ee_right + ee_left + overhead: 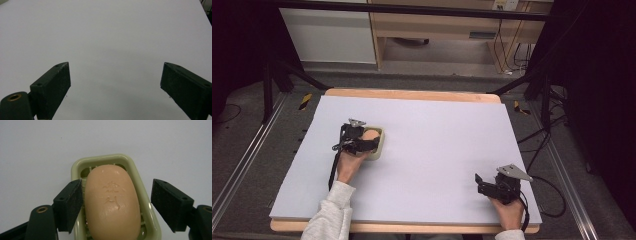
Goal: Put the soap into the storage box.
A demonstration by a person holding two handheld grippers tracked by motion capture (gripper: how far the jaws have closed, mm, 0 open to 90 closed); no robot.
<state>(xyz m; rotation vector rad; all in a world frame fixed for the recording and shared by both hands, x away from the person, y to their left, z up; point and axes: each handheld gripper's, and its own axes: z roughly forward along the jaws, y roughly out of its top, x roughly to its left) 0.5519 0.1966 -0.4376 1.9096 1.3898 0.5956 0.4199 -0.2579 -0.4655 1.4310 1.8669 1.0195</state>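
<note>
A peach bar of soap point(112, 200) with a stamped mark lies in a pale green soap dish point(75, 168) on the white table. My left gripper point(116, 187) is open, one jaw on each side of the soap. Its left pad point(71, 205) sits against or very close to the soap, while the right pad point(170, 202) stands well off, outside the dish rim. From above, the left gripper point(371, 142) covers most of the soap point(371, 134) and the dish point(382, 145) at the table's middle left. My right gripper point(481, 183) rests open near the front right corner, and its jaws point(115, 75) hold nothing.
The white table top point(437, 140) has a wooden border point(412, 94) at its far edge. Cables point(552, 200) trail off the right side. Metal floor rails point(242, 165) and black frame legs point(267, 95) flank the table, with a wooden cabinet point(437, 30) behind.
</note>
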